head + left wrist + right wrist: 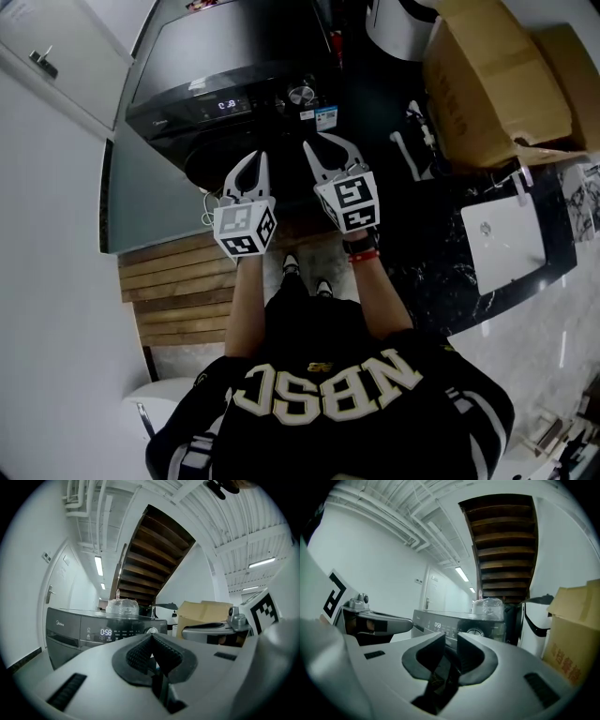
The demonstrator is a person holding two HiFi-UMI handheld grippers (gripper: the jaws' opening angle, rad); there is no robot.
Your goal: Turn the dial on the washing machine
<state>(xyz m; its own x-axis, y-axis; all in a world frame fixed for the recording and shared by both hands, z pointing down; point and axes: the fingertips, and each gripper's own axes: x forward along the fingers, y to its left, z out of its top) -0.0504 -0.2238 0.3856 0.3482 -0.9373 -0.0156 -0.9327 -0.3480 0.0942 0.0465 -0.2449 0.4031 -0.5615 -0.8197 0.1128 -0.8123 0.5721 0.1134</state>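
Nearest you are your two forearms, reaching forward with a gripper in each hand, side by side and apart from each other.

Your left gripper (260,159) has its ribbed pads pressed together, with nothing held between them. Your right gripper (330,152) has its jaws standing a little apart, a narrow gap with nothing in it. Neither gripper touches anything.

Beyond both sets of tips stands the dark washing machine (216,56), its front control panel facing you. A lit display (227,105) glows on the left part of that panel. The dial (300,95), a round silver-rimmed knob, sits to the right of the display, ahead of both grippers and clear of them.

In the head view the dial lies forward of the right gripper's tips and slightly to their left. From the left gripper it lies forward and to the right. The right gripper looks the nearer of the two, though not by much. In the right gripper view the dial (475,632) shows just right of the gap between the jaws, so you are not yet lined up on it.

The dial's axis appears to point out of the panel towards you, so the jaws would likely need to straddle its rim head-on.

Farther off, a clear plastic-wrapped bundle (487,607) rests on top of the machine, and a cardboard box (497,84) stands to its right.
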